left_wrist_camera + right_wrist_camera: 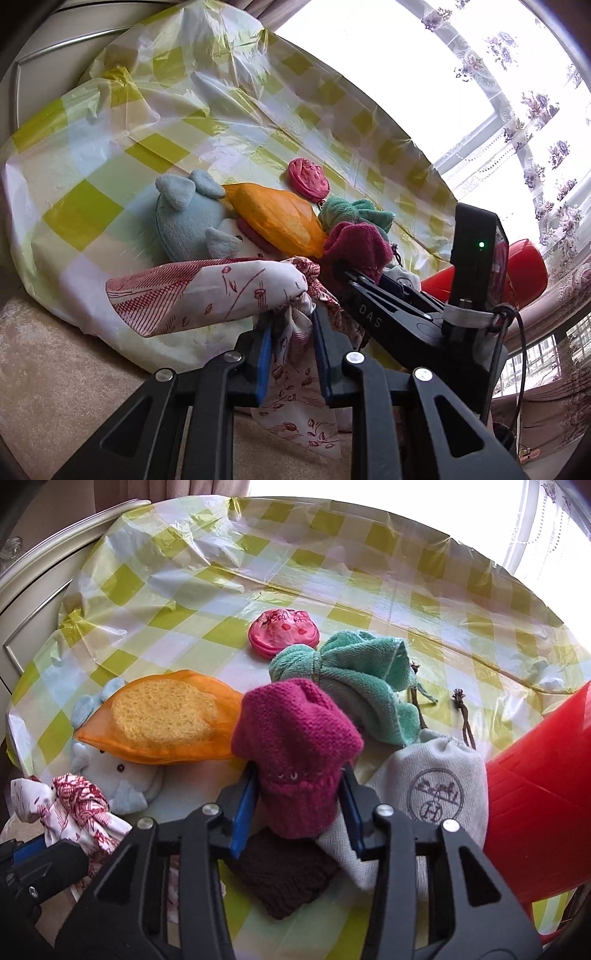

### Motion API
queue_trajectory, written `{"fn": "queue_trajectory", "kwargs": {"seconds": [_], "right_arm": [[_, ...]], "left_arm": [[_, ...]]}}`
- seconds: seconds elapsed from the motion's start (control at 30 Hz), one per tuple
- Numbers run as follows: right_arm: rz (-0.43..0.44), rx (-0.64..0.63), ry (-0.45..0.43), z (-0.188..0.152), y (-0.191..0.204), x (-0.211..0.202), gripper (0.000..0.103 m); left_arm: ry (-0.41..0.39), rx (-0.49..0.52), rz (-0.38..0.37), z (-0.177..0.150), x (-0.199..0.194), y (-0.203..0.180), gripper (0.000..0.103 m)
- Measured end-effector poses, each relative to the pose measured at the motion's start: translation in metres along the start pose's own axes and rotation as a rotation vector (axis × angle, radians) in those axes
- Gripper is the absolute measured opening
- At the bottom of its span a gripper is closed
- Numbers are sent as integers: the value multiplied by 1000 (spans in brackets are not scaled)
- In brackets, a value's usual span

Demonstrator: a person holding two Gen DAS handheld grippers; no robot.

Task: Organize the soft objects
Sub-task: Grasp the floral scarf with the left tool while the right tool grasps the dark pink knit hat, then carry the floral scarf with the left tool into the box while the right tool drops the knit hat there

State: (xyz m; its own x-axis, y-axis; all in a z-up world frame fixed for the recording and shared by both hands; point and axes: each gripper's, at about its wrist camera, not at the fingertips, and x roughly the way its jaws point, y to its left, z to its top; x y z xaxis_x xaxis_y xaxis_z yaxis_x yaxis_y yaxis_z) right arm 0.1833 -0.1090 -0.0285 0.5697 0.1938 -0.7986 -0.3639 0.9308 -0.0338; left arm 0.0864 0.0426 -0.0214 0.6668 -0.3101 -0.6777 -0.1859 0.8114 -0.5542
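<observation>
Starting left of the magenta knitted hat [295, 749], the left hand-held gripper [291, 328] is clenched on a red-printed white cloth bundle [207, 291], whose long axis trails leftward. The right hand-held gripper [297, 794] pinches the hat's cuff, crown pointing away toward the green towel [354, 679] on the desk [369, 590]. Right of the hat lies a grey drawstring pouch [439, 790], then a red bin [539, 805].
</observation>
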Motion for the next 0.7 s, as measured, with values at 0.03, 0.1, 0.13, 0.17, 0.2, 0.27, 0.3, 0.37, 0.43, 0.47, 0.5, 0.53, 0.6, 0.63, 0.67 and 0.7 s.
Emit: {"fn": "queue_trajectory", "kwargs": {"seconds": [0.03, 0.1, 0.13, 0.17, 0.2, 0.27, 0.3, 0.37, 0.43, 0.47, 0.5, 0.53, 0.6, 0.63, 0.67, 0.7], "right_arm": [[5, 8, -3, -1, -1, -2, 36], [17, 26, -12, -4, -4, -8, 34], [17, 33, -18, -6, -6, -12, 33], [17, 41, -26, -8, -7, -16, 33], [16, 50, -37, -10, -8, -22, 33], [12, 70, -61, -15, -11, -34, 33], [10, 81, -74, -17, -13, -42, 33], [10, 108, -99, -24, -18, -56, 33], [8, 137, -114, -31, -24, -68, 33], [5, 150, -120, -36, -26, -75, 33], [2, 159, -124, -40, -29, -81, 33], [-1, 167, -126, -44, -31, -86, 33], [-5, 188, -129, -53, -37, -96, 33], [-6, 201, -129, -58, -41, -101, 33], [-6, 215, -127, -62, -45, -105, 33], [-7, 228, -126, -67, -50, -109, 33]], "left_arm": [[1, 1, 0, 0, 1, 0, 22], [2, 4, -3, 0, 2, -1, 22], [1, 3, -3, 0, 2, -1, 22], [0, 1, -3, 0, 3, -1, 22], [-1, 0, -3, 0, 3, -1, 21], [-3, 1, -2, -1, 3, -1, 21], [-4, 5, -3, -1, 2, -1, 21], [-10, 14, -8, -1, 1, -2, 21], [-13, 25, -15, -1, 0, -4, 21], [-14, 31, -17, -1, 0, -6, 20], [-17, 37, -20, -2, -1, -8, 20], [-20, 46, -27, -2, -3, -10, 20], [-25, 65, -34, -2, -6, -15, 20], [-29, 76, -39, -3, -8, -19, 20], [-32, 89, -44, -3, -10, -23, 20], [-35, 101, -44, -3, -11, -27, 20]]}}
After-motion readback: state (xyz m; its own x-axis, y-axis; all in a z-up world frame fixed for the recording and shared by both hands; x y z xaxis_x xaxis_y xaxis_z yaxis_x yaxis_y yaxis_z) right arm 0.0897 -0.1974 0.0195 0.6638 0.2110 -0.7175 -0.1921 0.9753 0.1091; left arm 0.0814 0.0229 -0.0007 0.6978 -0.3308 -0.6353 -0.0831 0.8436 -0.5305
